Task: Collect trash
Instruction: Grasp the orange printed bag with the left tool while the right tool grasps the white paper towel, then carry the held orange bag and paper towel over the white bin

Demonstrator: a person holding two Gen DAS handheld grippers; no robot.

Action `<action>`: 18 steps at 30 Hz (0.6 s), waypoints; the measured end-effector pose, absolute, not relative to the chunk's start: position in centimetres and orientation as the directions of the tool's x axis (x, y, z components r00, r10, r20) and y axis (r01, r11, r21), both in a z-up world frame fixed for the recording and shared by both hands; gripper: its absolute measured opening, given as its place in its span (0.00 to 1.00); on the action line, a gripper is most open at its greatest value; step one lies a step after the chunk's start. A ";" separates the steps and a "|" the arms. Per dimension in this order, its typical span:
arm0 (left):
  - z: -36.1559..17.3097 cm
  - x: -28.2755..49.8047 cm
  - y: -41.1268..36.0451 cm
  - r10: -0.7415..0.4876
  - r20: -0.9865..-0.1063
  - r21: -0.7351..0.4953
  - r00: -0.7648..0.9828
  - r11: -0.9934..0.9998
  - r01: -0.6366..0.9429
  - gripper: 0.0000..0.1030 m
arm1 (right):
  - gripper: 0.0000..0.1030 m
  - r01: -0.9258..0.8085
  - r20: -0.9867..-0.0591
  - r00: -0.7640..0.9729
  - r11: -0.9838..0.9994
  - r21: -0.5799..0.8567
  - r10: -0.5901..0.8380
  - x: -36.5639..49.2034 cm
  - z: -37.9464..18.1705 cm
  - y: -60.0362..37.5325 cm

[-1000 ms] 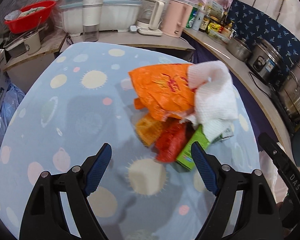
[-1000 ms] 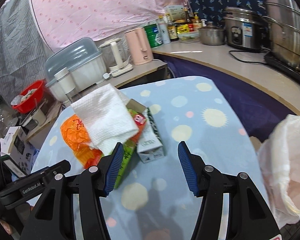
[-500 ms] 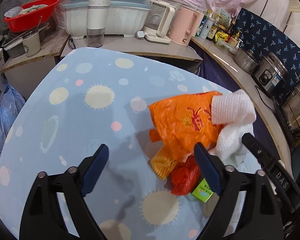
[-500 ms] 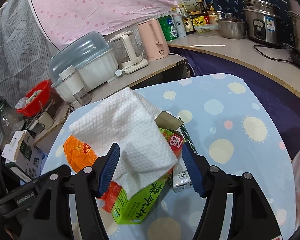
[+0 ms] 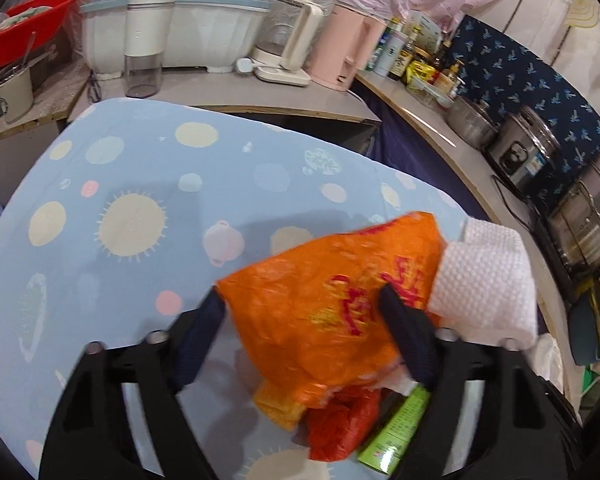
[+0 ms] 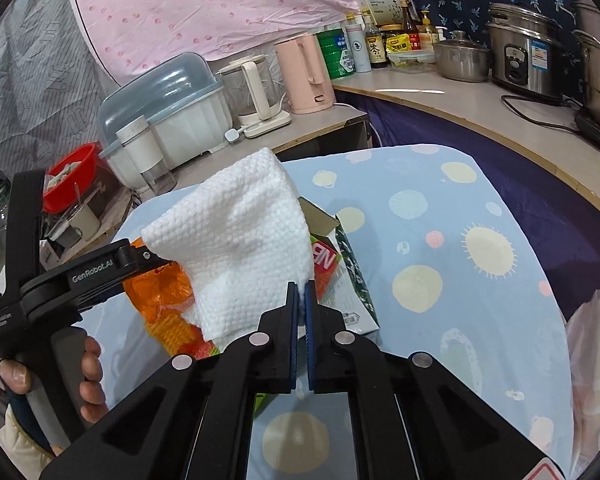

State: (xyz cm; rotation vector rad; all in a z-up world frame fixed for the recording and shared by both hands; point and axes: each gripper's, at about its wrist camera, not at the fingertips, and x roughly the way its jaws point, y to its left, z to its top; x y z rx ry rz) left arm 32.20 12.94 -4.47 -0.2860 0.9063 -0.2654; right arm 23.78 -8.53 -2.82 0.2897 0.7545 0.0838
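Observation:
A pile of trash lies on the blue dotted tablecloth (image 5: 140, 184). On top is an orange plastic bag (image 5: 332, 304) and a white paper towel (image 6: 240, 248). Under them are a red wrapper (image 5: 340, 424), a green carton (image 5: 396, 432) and a white-green carton (image 6: 352, 276). My left gripper (image 5: 300, 332) is open, its jaws either side of the orange bag. My right gripper (image 6: 300, 296) is shut on the lower edge of the paper towel. The towel also shows in the left wrist view (image 5: 488, 280).
A white plastic bag (image 6: 596, 364) hangs off the table's right edge. Behind the table stand a dish rack (image 5: 172, 20), a blender cup (image 5: 144, 40), a kettle (image 5: 288, 48) and a pink jug (image 5: 344, 52). Steel pots (image 6: 528, 48) line the right counter.
My right gripper has moved in on the pile and shut on the paper towel. My left gripper has moved forward until its open jaws straddle the orange bag.

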 end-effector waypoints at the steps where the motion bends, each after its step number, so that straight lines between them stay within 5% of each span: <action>1: -4.4 32.0 12.8 -0.350 -0.732 -0.356 0.584 0.928 0.109 0.57 | 0.03 0.032 -0.660 0.730 0.955 0.294 0.178 23.5 -2.8 -8.7; 5: -3.2 30.4 12.4 -0.353 -0.714 -0.350 0.605 0.928 0.128 0.29 | 0.03 0.055 -0.652 0.742 0.954 0.295 0.159 22.2 -2.4 -9.4; 8: -2.2 29.3 12.3 -0.367 -0.698 -0.356 0.614 0.923 0.147 0.19 | 0.03 0.077 -0.648 0.746 0.946 0.316 0.156 21.2 -2.2 -10.3; 18: 1.0 23.7 11.9 -0.398 -0.660 -0.369 0.638 0.910 0.186 0.08 | 0.03 0.144 -0.616 0.780 0.926 0.350 0.111 16.0 -0.2 -13.7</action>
